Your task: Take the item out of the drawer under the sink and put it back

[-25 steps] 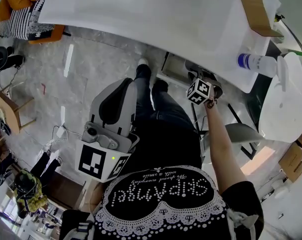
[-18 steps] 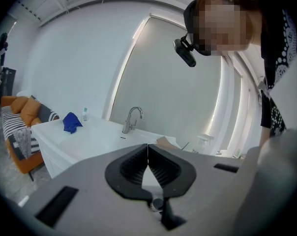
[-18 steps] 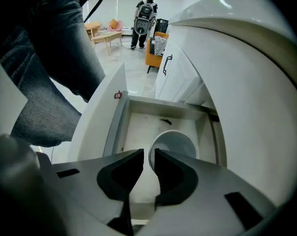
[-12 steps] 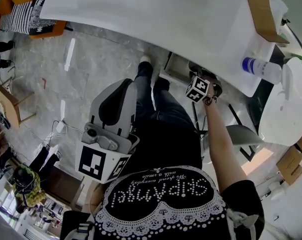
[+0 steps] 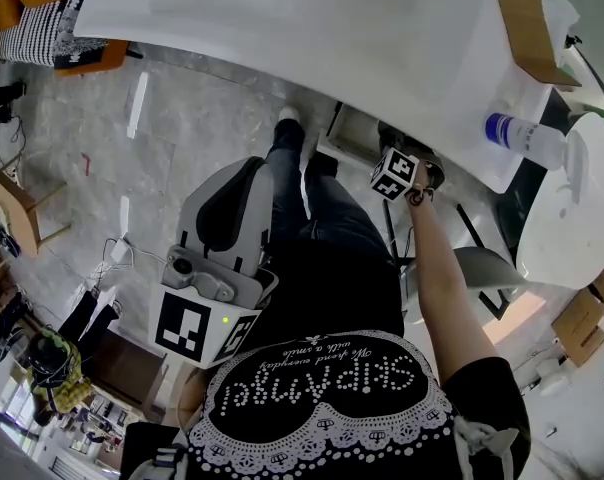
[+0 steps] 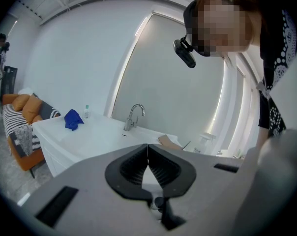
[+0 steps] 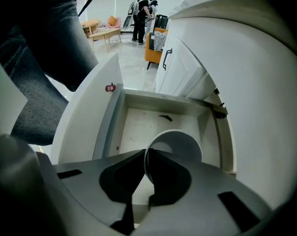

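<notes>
A white cup [image 7: 180, 144] lies tilted in the open drawer [image 7: 138, 122] under the sink, its mouth facing me. My right gripper [image 7: 146, 163] points steeply down into the drawer. Its jaws have just been closing, and the pads now pinch the cup's thin rim. In the head view only this gripper's marker cube [image 5: 396, 174] shows, over the drawer [image 5: 357, 133] below the counter edge. My left gripper [image 5: 237, 183] hangs in front of the person's body, away from the drawer. It is shut [image 6: 148, 146] with nothing between its pads.
The white sink counter [image 5: 282, 18] carries a cardboard piece [image 5: 527, 13] and a bottle [image 5: 522, 136] at its right end. A faucet [image 6: 133, 116] and a blue cloth [image 6: 72, 119] sit on it too. The person's legs stand left of the drawer.
The right gripper's marker cube has barely shifted over the drawer. The left gripper stays where it was.
</notes>
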### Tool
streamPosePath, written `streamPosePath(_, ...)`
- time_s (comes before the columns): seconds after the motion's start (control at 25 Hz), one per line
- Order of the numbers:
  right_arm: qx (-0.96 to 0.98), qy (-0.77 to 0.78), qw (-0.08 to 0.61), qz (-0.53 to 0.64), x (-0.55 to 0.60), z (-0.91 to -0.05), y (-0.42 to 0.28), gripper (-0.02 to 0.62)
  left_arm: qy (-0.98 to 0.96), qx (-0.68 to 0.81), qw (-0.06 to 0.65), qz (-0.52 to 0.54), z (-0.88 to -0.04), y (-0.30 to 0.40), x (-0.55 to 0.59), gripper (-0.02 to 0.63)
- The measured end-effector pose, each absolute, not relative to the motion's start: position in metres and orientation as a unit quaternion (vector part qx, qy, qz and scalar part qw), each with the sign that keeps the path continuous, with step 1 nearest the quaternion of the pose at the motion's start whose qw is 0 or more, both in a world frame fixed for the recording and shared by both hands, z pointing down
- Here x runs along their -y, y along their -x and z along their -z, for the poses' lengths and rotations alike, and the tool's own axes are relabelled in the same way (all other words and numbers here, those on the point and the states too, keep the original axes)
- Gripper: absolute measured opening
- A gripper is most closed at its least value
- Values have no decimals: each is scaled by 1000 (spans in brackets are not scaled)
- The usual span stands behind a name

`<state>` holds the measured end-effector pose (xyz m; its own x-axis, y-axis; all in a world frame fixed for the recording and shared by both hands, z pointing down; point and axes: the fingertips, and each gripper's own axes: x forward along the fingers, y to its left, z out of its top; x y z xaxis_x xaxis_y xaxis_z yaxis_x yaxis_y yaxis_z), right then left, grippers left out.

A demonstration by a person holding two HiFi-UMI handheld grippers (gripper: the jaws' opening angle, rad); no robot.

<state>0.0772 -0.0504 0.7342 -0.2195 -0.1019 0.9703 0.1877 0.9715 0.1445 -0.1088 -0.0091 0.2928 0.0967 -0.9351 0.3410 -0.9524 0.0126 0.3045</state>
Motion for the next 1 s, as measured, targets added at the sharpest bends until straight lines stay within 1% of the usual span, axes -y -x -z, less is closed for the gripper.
streamPosePath(0.48,788,12,606,111,42,-714,-71,25,-709,668,226,-11,-286,107,6,6)
streamPosePath(1.0,802,-33,587,107,31,-686,-85,25,-724,655,217,1,-281,97,-2,5)
